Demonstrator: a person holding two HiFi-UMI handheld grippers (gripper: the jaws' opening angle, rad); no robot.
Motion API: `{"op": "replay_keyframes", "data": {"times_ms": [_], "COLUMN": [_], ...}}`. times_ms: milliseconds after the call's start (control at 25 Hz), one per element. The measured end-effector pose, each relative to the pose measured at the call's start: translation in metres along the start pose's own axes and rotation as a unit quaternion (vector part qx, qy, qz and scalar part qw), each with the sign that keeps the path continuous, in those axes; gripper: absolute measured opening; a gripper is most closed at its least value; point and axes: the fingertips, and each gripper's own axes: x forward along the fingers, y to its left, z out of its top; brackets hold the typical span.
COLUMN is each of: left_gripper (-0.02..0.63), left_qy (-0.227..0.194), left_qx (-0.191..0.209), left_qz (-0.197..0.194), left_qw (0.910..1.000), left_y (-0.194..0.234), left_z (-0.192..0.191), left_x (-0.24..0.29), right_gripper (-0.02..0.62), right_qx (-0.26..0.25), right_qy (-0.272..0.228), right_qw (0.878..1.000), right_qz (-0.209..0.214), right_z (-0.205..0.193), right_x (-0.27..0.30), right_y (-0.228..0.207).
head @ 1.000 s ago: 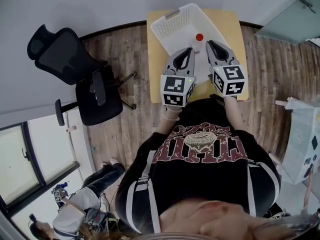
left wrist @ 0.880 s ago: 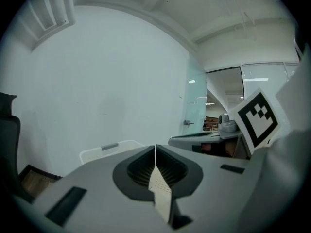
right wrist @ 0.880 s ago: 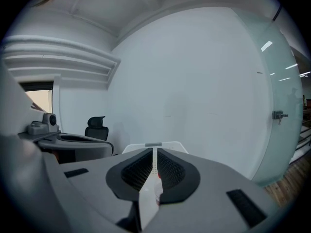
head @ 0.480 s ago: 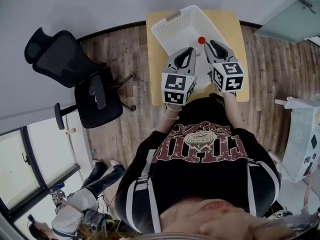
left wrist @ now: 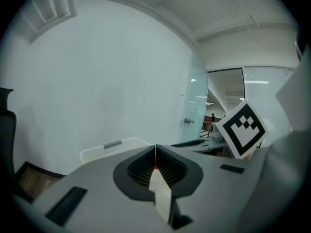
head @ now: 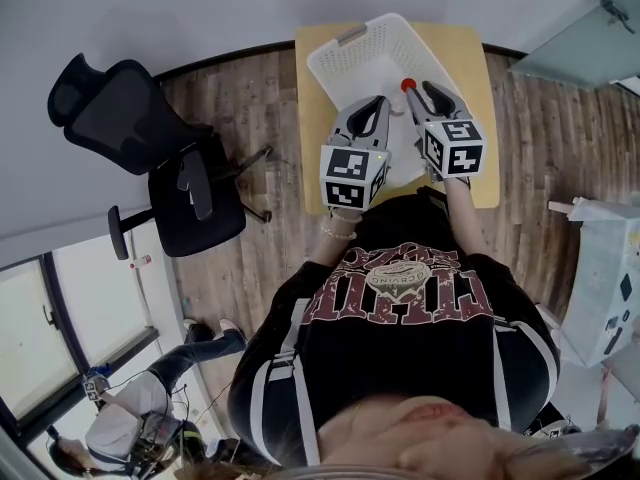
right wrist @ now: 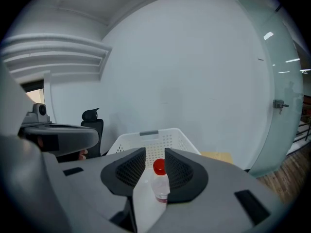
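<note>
One white perforated basket point(head: 345, 53) sits askew on the small yellow table point(head: 472, 63) at the upper centre of the head view, a grey handle on its far rim. A clear bottle point(head: 407, 86) with a red cap appears at the basket's lower right corner. Whether its foot rests on the basket floor cannot be told, as the grippers cover the near rim. The right gripper point(head: 421, 90) points at that bottle from below. In the right gripper view its jaws point(right wrist: 155, 150) stand apart, with the bottle point(right wrist: 159, 178) upright between them. A gap shows to the left of the cap, and the cap is close to the right-hand pad. The basket point(right wrist: 177, 137) rises just beyond. The left gripper point(head: 374, 100) hovers just left of the right one, over the lower middle of the basket. In the left gripper view its jaws point(left wrist: 155, 147) are pressed together, only a thin red sliver showing at the seam, and the basket point(left wrist: 104, 149) peeks out behind at the left. A black office chair point(head: 150, 158) stands well apart at the left on the wooden floor point(head: 250, 98). A frosted glass door point(head: 590, 28) fills the upper right corner. Another person point(head: 125, 433) crouches at the lower left.
</note>
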Motion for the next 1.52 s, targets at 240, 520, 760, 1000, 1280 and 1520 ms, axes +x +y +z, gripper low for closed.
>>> {"op": "replay_keyframes", "data": {"times_ms": [240, 520, 760, 1000, 1280, 1520], "left_gripper": [0.048, 0.048, 0.048, 0.048, 0.048, 0.048], "left_qy": [0.003, 0.005, 0.006, 0.007, 0.007, 0.008], "left_qx": [-0.003, -0.007, -0.013, -0.022, -0.026, -0.029], "left_qz": [0.004, 0.007, 0.012, 0.017, 0.025, 0.032], "left_qw": [1.0, 0.9999, 0.9998, 0.9996, 0.9993, 0.999], "left_y": [0.007, 0.013, 0.019, 0.025, 0.031, 0.033], "left_z": [-0.001, -0.004, -0.004, -0.007, -0.009, -0.011], "left_x": [0.003, 0.004, 0.004, 0.001, 0.0, -0.002], "right_gripper": [0.126, 0.14, 0.161, 0.178, 0.179, 0.179], "right_qx": [-0.007, -0.01, -0.017, -0.026, -0.037, -0.037], "right_qy": [0.03, 0.054, 0.073, 0.114, 0.125, 0.139], "right_qw": [1.0, 0.999, 0.997, 0.993, 0.991, 0.99], "right_qz": [0.002, -0.001, 0.001, 0.008, 0.005, 0.009], "right_z": [-0.011, -0.02, -0.023, -0.034, -0.04, -0.051], "right_x": [0.014, 0.027, 0.037, 0.05, 0.06, 0.065], "right_y": [-0.002, -0.006, -0.007, -0.007, -0.01, -0.012]}}
